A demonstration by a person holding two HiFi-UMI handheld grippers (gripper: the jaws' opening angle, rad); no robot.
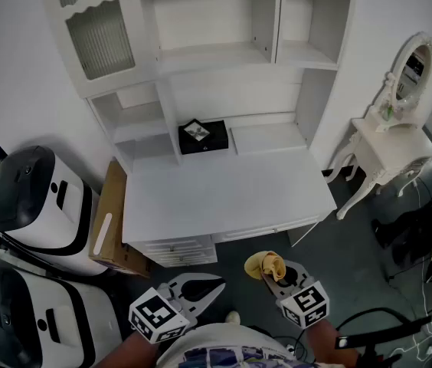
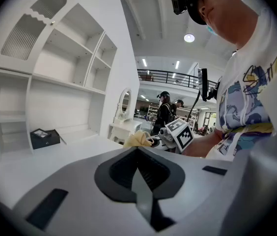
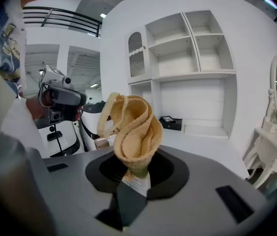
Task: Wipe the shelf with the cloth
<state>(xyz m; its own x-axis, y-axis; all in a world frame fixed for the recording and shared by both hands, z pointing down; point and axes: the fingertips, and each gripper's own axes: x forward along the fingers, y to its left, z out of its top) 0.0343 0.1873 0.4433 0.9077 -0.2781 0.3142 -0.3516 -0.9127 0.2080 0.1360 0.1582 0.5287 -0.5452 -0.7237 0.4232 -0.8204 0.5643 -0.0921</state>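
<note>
Near the person, the right gripper (image 3: 134, 177) clamps the lower fold of a bunched yellow woven cloth (image 3: 131, 132), which looks soft, light and limp. The left gripper (image 2: 139, 154) is closed and empty. The white wooden shelf (image 1: 216, 56) stands farther off.

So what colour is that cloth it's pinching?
The cloth is pale yellow with a woven texture; the right gripper view shows it best.

The left gripper (image 2: 138, 151) has its jaws closed together with nothing between them. Just beyond, the right gripper (image 2: 153, 141) carries a yellow cloth (image 2: 137, 139). A black box (image 2: 44, 138) sits low in the white shelf unit (image 2: 69, 48).
</note>
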